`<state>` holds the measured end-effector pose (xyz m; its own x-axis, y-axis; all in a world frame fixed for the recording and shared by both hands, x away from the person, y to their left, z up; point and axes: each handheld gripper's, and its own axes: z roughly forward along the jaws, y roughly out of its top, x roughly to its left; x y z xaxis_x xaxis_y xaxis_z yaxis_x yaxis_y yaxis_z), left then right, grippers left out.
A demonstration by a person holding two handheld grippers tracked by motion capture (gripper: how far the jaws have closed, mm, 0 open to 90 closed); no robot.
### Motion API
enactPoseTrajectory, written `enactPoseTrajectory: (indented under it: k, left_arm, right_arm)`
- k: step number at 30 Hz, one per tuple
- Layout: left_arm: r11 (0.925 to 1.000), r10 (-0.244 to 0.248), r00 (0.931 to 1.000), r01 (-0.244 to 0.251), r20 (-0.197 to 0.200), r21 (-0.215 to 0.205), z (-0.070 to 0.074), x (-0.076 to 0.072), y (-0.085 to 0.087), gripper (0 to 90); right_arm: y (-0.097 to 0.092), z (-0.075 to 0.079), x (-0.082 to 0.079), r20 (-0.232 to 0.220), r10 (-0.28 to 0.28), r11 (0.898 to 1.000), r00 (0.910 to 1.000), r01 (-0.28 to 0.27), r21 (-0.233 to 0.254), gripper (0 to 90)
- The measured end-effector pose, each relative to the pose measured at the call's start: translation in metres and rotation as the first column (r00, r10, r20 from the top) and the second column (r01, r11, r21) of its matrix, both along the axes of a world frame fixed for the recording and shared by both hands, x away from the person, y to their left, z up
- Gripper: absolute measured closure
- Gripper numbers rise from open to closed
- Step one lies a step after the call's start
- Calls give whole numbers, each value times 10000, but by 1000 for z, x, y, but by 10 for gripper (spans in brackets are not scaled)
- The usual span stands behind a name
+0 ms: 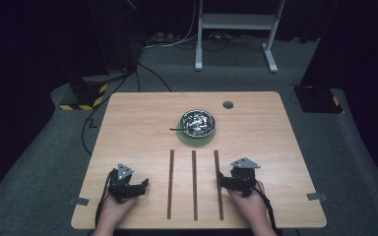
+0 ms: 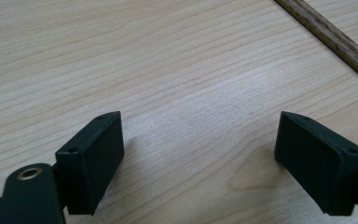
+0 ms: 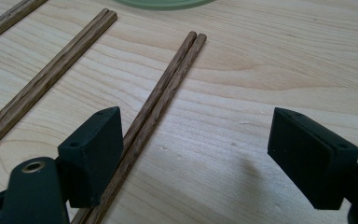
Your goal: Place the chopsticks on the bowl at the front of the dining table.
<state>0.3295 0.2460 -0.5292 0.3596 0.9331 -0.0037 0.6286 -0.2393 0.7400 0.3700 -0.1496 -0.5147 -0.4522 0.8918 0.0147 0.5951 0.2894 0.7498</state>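
Three pairs of dark wooden chopsticks lie parallel on the table: left pair (image 1: 171, 184), middle pair (image 1: 194, 184), right pair (image 1: 218, 184). Behind them a metal bowl (image 1: 197, 122) holding shiny pieces sits on a green plate (image 1: 196, 140). My left gripper (image 1: 137, 186) rests open on bare wood left of the sticks; a stick (image 2: 335, 39) crosses its view's top right corner. My right gripper (image 1: 225, 180) is open at the right pair, which runs beside its left jaw (image 3: 161, 102). Neither holds anything.
The wooden table (image 1: 128, 132) has a round grey grommet (image 1: 228, 104) near its back edge. A thin dark utensil handle (image 1: 176, 129) sticks out left from the bowl. Beyond the table are grey carpet, cables and a white desk frame (image 1: 270, 49).
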Motion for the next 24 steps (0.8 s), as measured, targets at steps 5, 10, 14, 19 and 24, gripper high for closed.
enactPoseTrajectory:
  k: [5,10,14,19,24]
  left_arm:
    - [10000,-2,10000,2,24,11,0,0,0,160]
    - [10000,-3,10000,3,15,-1,0,0,0,162]
    - [10000,-3,10000,3,5,-6,0,0,0,163]
    - [10000,-7,10000,7,19,13,0,-1,0,164]
    - [10000,-6,10000,6,9,-9,0,0,0,165]
  right_arm:
    - [1,-2,2,-125,-37,10000,9999,36,-59,204]
    - [0,-4,4,-256,-46,10000,9997,46,-2,221]
    - [1,-4,4,-187,-48,10000,9998,48,3,233]
    - [3,-5,4,-296,29,10000,9996,-29,-24,250]
    - [5,-6,3,-357,87,9998,9993,-95,-200,272]
